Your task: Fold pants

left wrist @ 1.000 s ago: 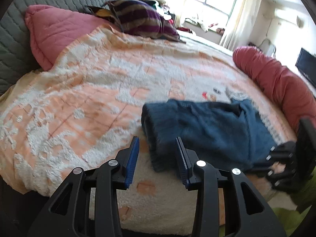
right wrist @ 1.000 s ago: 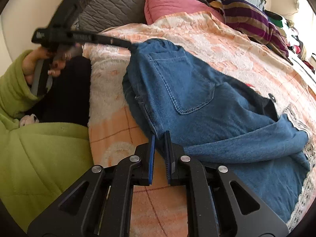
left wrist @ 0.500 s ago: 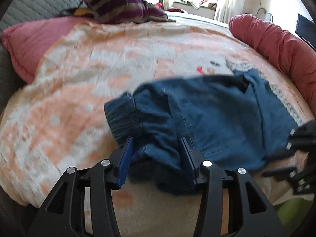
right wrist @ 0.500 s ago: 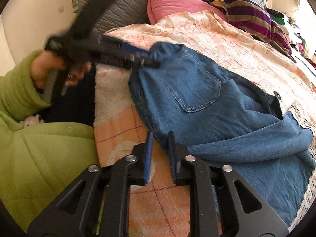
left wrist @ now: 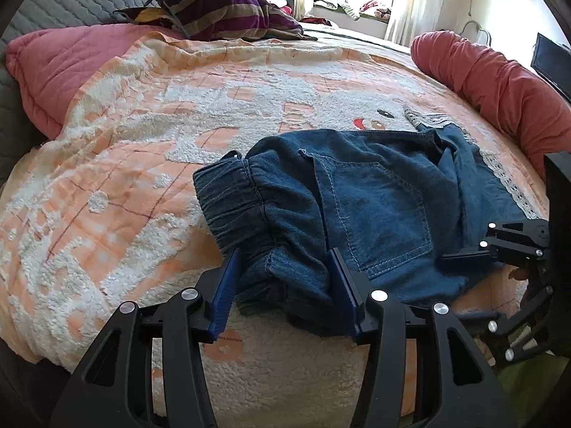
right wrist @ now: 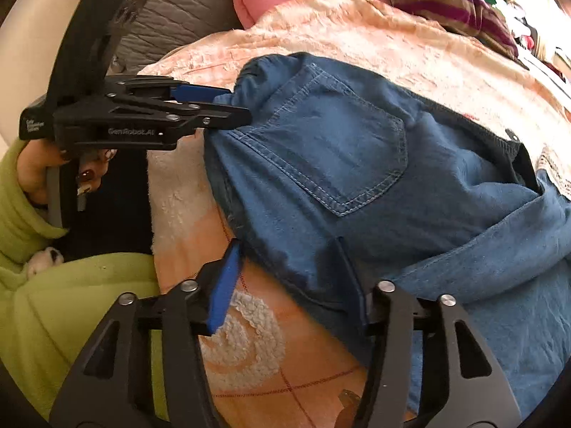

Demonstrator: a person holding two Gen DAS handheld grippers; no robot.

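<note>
Blue denim pants (left wrist: 374, 214) lie bunched on the bed, back pocket up, elastic waistband (left wrist: 228, 199) toward the left. My left gripper (left wrist: 283, 292) is open, its jaws on either side of the waistband corner. In the right wrist view the pants (right wrist: 357, 164) fill the middle. My right gripper (right wrist: 292, 285) is open, with the pants' near edge between its jaws. The left gripper also shows in the right wrist view (right wrist: 228, 107), at the waistband.
The bed has an orange and white fluffy blanket (left wrist: 150, 135). A pink pillow (left wrist: 60, 67) and a striped pillow (left wrist: 228, 14) lie at the head. A red bolster (left wrist: 499, 89) runs along the far right. My green sleeve (right wrist: 53, 321) is at the near edge.
My right gripper has opened from shut and now straddles the pants' near edge. My left gripper has moved forward onto the waistband corner, still open. The pants shifted a little.
</note>
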